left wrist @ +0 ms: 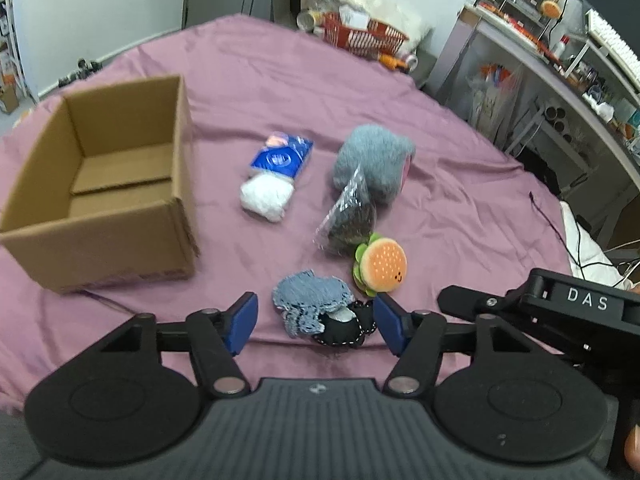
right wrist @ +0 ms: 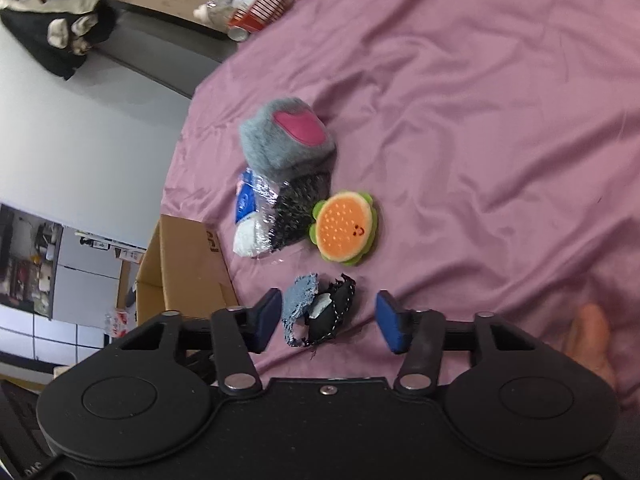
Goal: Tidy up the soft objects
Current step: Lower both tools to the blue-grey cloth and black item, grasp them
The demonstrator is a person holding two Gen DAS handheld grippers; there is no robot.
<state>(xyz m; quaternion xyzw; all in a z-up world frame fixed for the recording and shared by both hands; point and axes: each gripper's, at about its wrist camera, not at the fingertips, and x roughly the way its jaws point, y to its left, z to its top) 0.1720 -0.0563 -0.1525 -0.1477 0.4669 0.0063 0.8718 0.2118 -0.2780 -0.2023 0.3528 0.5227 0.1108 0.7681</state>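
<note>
Soft things lie on a purple cloth (left wrist: 460,216). A blue denim and black stitched fabric piece (left wrist: 316,310) lies between the open fingers of my left gripper (left wrist: 314,322). My right gripper (right wrist: 326,320) is open around the same piece (right wrist: 318,310). Behind it lie a burger plush (left wrist: 380,266) (right wrist: 344,228), a clear bag of dark stuff (left wrist: 348,216) (right wrist: 292,212), a grey fluffy plush (left wrist: 372,162) with a pink patch (right wrist: 288,138), and a blue and white packet (left wrist: 276,176) (right wrist: 248,220). An open, empty cardboard box (left wrist: 104,184) (right wrist: 184,268) stands at the left.
A red basket (left wrist: 360,34) with clutter stands at the cloth's far edge. Shelves and a desk (left wrist: 560,80) stand to the right. The other gripper's black body (left wrist: 560,308) reaches in at the lower right of the left wrist view.
</note>
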